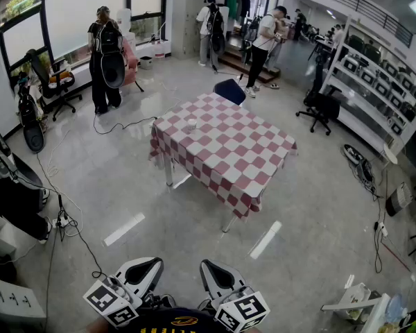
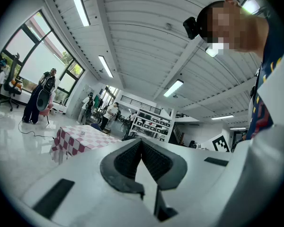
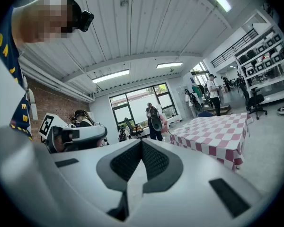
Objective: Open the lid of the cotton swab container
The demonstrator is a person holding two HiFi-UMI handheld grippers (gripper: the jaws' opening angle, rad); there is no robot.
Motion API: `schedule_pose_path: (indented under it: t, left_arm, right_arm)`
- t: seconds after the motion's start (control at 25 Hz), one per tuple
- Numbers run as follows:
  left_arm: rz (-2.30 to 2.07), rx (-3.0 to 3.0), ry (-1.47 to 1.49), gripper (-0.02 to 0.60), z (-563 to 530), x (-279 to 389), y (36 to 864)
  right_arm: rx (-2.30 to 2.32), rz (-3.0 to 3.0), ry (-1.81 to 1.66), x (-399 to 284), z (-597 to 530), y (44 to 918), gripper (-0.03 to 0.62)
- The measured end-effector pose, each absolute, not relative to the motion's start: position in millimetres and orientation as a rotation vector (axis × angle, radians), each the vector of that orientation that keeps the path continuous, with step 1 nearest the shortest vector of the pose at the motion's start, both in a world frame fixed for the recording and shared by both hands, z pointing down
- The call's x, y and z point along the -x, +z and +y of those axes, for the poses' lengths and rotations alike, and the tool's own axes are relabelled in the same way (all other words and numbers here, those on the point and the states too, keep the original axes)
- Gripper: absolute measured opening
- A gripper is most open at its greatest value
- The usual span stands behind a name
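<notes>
Step in hand: approach; the lid is judged untouched. The left gripper and right gripper are both fully closed, hold nothing, and sit close to the body. The small clear thing on the table, probably the container, stands well apart from them. The next move calls for closing that gap and spreading both claws: one to steady the container, one for the lid.

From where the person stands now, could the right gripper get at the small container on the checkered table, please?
Probably not. The right gripper, shut, is held near the body, and open floor separates it from the checkered table where the small container stands. Nothing blocks the way; it looks too far.
</notes>
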State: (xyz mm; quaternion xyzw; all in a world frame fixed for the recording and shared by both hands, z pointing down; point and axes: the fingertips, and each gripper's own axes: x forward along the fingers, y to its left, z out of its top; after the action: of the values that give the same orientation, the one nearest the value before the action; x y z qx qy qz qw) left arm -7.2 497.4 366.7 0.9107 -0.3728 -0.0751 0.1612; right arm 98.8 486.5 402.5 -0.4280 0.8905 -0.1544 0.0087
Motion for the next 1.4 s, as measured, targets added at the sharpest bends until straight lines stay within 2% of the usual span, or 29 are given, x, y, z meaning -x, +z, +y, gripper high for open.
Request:
schedule_pose_path:
  t: [0.56, 1.08, 1.4]
  left_arm:
    - [-1.037, -2.58, -0.236, 0.002, 494, 30, 374]
    - [-0.981, -2.54, -0.252, 0.002, 486, 79, 393]
    - [-0.996, -2.503, -0.237, 0.002, 456, 82, 407]
  right_arm:
    - [1.333, 2.788, -0.539, -73, 487, 405, 0.012]
    - [1.464, 2.755, -0.557, -32, 487, 421, 0.012]
    - [1.441, 2.781, -0.613, -25, 455, 437, 0.012]
